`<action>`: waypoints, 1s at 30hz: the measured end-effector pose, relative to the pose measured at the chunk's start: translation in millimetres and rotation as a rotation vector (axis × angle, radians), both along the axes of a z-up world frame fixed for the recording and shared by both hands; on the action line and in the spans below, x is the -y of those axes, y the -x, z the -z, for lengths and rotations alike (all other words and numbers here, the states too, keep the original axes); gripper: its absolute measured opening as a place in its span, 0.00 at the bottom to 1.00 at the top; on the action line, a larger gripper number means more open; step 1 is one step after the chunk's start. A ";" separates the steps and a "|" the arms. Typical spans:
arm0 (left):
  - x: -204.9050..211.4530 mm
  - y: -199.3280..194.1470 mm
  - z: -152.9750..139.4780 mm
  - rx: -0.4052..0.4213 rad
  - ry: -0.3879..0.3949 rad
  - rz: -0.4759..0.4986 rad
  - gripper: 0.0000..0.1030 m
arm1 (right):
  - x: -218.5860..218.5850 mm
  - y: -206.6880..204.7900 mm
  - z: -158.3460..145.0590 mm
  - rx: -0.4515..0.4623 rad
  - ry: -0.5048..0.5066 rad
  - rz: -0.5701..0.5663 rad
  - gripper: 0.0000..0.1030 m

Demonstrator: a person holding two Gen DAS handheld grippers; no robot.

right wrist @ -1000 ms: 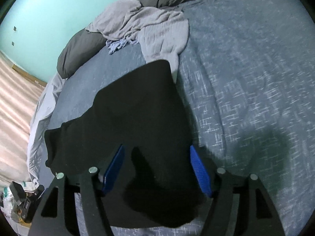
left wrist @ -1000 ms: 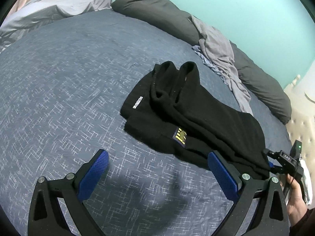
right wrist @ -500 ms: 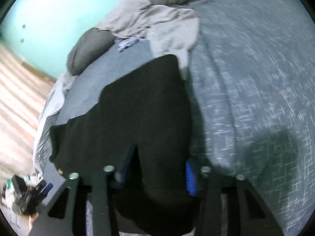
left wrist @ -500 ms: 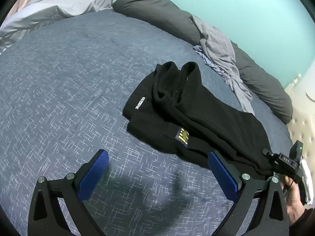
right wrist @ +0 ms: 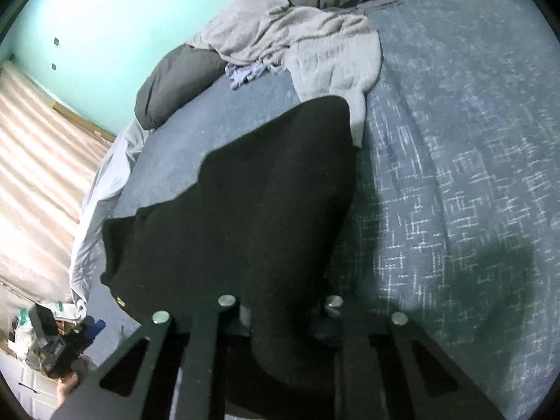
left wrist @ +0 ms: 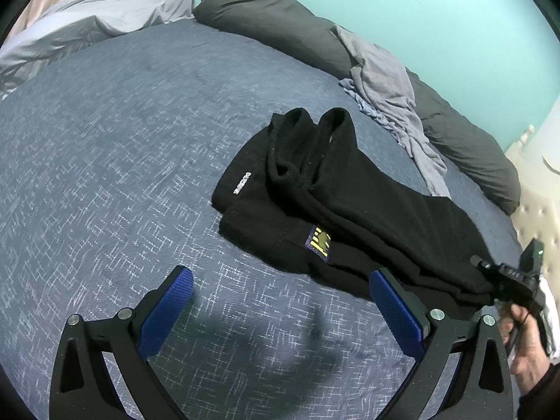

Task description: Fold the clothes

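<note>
A black garment point(left wrist: 350, 192) with a yellow label point(left wrist: 320, 241) lies crumpled on the blue patterned bedspread point(left wrist: 105, 175). My left gripper point(left wrist: 280, 276) hovers open over the bedspread at the garment's near edge, with nothing between its blue pads. In the left wrist view my right gripper point(left wrist: 504, 276) sits at the garment's right end, held by a hand point(left wrist: 525, 343). In the right wrist view the right gripper point(right wrist: 280, 309) is closing, its jaws nearly together. A bunched fold of the black garment point(right wrist: 262, 210) is pinched between them and hides the pads.
A grey blanket point(left wrist: 385, 80) and a dark grey duvet point(left wrist: 280, 21) lie along the teal wall. Pale sheets point(left wrist: 87, 24) are bunched at the bed's far left. A cream tufted headboard point(left wrist: 539, 217) stands at the right. Clutter point(right wrist: 45, 332) sits on the floor.
The right gripper's jaws have come together on the garment's edge, and their blue pads have gone out of sight under the cloth. The left gripper has stayed where it was.
</note>
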State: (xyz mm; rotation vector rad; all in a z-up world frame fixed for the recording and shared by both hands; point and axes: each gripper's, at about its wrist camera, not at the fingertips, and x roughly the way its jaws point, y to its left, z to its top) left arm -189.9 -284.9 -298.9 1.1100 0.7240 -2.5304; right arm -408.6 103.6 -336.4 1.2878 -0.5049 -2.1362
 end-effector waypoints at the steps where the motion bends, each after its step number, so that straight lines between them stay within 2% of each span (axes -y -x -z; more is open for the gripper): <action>1: -0.8 0.2 -0.2 0.000 0.001 0.001 1.00 | -3.3 -1.9 -7.8 -0.012 0.004 0.007 0.14; 5: -6.4 2.3 -1.9 -0.002 0.005 0.008 1.00 | -29.7 -6.6 -37.4 -0.035 0.028 0.040 0.14; 10: -17.6 7.5 -4.0 -0.005 0.011 0.028 1.00 | -56.2 -16.2 -74.4 -0.063 -0.024 0.048 0.13; 17: -37.6 18.5 -5.7 -0.010 0.011 0.071 1.00 | -151.1 -29.8 -104.9 -0.077 -0.118 0.147 0.13; 23: -58.5 28.7 -4.3 0.000 0.022 0.114 1.00 | -231.8 -29.4 -81.0 -0.028 -0.183 0.233 0.14; 27: -68.8 36.8 -1.2 0.003 0.007 0.132 1.00 | -248.2 -25.0 -51.5 -0.010 -0.160 0.237 0.15; 30: -78.4 43.8 2.1 0.010 0.005 0.148 1.00 | -252.5 -23.7 -32.4 0.004 -0.150 0.254 0.21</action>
